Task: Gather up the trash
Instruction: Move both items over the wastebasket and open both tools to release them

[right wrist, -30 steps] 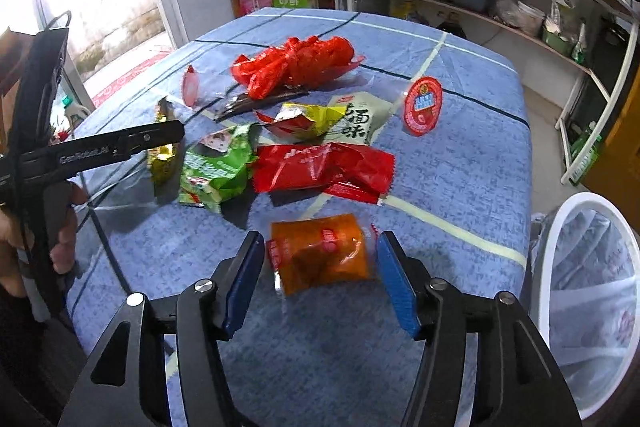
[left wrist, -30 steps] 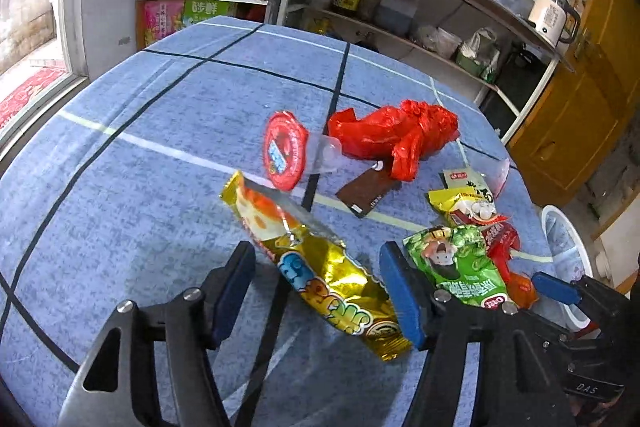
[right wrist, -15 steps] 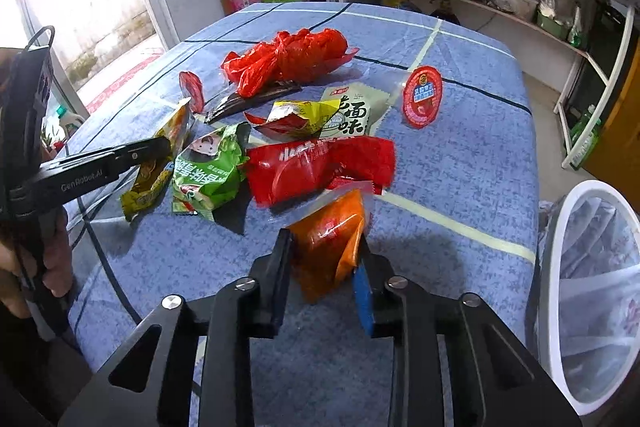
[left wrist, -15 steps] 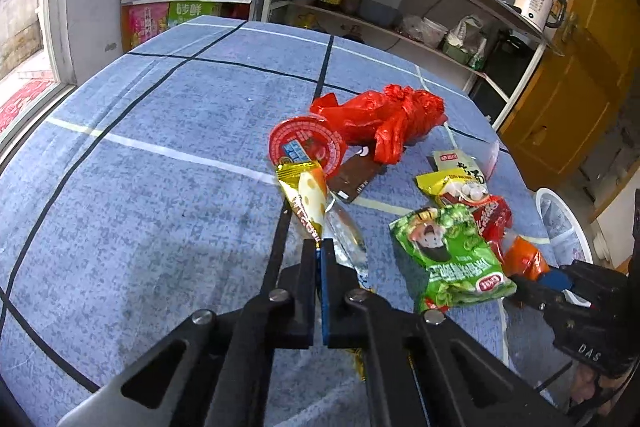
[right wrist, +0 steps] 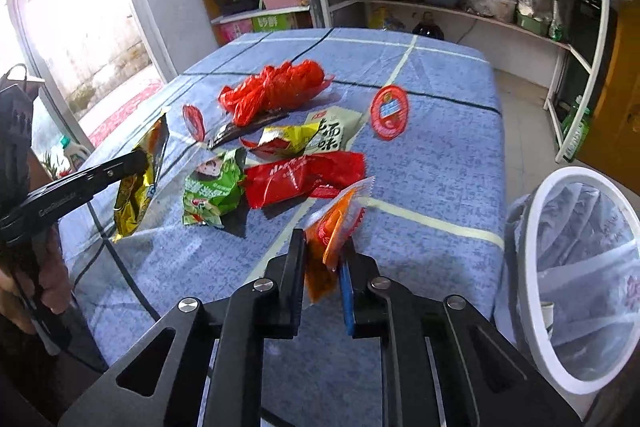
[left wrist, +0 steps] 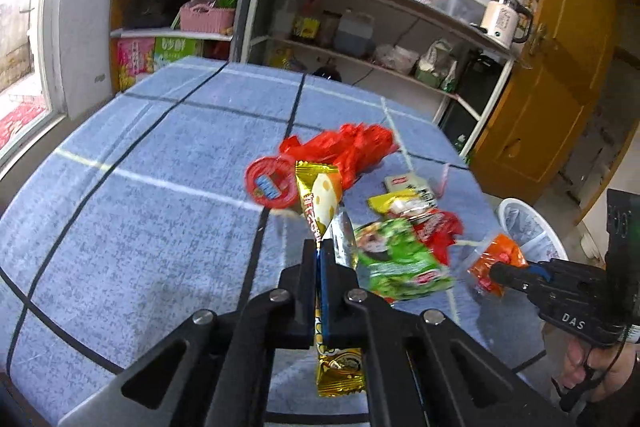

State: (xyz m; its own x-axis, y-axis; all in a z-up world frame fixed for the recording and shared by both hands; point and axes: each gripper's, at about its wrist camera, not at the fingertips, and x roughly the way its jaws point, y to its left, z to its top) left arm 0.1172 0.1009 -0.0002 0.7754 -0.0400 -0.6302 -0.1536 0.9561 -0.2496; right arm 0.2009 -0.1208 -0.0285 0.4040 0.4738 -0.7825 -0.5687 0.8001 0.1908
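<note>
My left gripper (left wrist: 319,251) is shut on a gold and yellow snack wrapper (left wrist: 318,197), lifted off the blue tablecloth (left wrist: 140,227); the wrapper (right wrist: 138,179) also shows at the left of the right wrist view. My right gripper (right wrist: 324,251) has its jaws closing on an orange sachet (right wrist: 332,231), pads pressing it, raised above the cloth. Still lying on the table: a green wrapper (right wrist: 212,187), a red wrapper (right wrist: 304,177), a yellow wrapper (right wrist: 288,141), a crumpled red bag (right wrist: 276,89) and a red round lid (right wrist: 389,111).
A white-rimmed bin with a clear liner (right wrist: 580,267) stands off the table's right edge. Kitchen shelves (left wrist: 360,39) with bottles and a pink basket run behind the table. A wooden door (left wrist: 560,67) is at the right. A person's hand (right wrist: 40,291) holds the left tool.
Both grippers went from open around their wrappers to shut on them. Both wrappers have been lifted off the cloth, and both views have risen and tilted.
</note>
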